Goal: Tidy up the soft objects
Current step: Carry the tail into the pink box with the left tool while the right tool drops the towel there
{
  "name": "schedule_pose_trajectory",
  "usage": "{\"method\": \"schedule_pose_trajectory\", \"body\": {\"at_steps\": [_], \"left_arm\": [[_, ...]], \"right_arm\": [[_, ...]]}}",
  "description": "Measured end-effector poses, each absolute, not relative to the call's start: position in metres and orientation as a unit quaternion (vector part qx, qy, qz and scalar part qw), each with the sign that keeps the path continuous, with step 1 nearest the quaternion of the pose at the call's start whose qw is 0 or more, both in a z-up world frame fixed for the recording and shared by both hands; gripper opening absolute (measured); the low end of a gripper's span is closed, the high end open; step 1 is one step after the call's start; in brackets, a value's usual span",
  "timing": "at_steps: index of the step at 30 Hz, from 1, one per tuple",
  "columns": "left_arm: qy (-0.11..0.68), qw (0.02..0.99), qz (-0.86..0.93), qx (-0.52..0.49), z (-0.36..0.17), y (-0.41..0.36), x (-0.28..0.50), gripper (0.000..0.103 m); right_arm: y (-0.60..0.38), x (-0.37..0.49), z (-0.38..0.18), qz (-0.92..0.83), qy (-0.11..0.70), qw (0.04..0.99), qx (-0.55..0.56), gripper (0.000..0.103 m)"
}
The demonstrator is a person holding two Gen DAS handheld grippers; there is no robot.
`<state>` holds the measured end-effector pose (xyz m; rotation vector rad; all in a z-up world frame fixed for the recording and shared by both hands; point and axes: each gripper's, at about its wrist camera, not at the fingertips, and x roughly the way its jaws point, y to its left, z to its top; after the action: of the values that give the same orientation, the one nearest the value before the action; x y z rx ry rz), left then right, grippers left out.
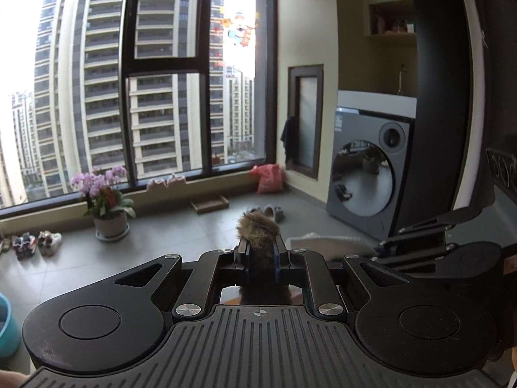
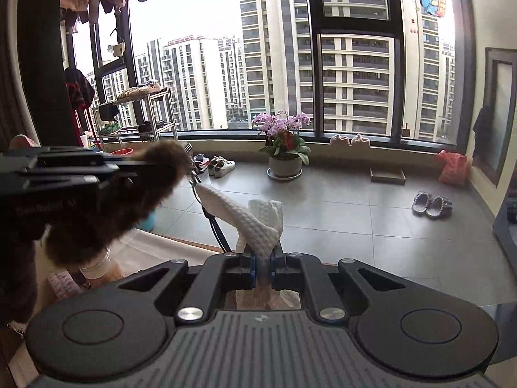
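My left gripper is shut on a brown furry soft object, whose tuft sticks out past the fingertips. My right gripper is shut on a white knitted cloth; the cloth rises ahead of the jaws and arcs to the left, with a thin white tissue-like piece beside it. In the right wrist view the left gripper comes in from the left, and the brown furry object hangs from it in the air. In the left wrist view the white cloth shows at the right, next to the right gripper's black fingers.
A tiled floor lies ahead with a potted orchid, several shoes, grey slippers, a red bag and a flat tray below big windows. A washing machine stands right. A metal rack stands left. Below: a table edge, a blue bucket.
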<state>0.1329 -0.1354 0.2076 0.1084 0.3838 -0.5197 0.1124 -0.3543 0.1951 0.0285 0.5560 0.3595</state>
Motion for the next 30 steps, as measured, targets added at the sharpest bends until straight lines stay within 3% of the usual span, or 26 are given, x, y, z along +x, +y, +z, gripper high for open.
{"method": "schedule_pose_trajectory", "body": {"at_steps": [6,11,15,18,26,30], "left_arm": [[0.239,0.931,-0.271,0.051,0.17,-0.148,0.153,0.016],[0.337,0.901,-0.273,0.004,0.111,-0.147,0.193,0.022],[0.416,0.862,-0.288,0.032,0.054,-0.149,0.213,0.022],[0.417,0.868,-0.269,0.023,0.045,-0.134,0.21,0.022],[0.343,0.897,-0.277,-0.009,0.082,-0.074,0.147,0.022],[0.327,0.915,-0.236,-0.002,0.081,-0.039,0.113,0.022]], "right_arm": [[-0.366,0.123,0.183,0.174,0.282,0.943,0.033,0.008],[-0.369,0.143,0.159,0.17,0.315,0.932,0.052,0.008],[-0.367,0.16,0.131,0.17,0.355,0.917,0.063,0.008],[-0.36,0.166,0.109,0.174,0.39,0.902,0.066,0.008],[-0.328,0.176,0.041,0.187,0.488,0.85,0.066,0.008],[-0.313,0.179,0.02,0.163,0.495,0.853,0.024,0.008]]}}
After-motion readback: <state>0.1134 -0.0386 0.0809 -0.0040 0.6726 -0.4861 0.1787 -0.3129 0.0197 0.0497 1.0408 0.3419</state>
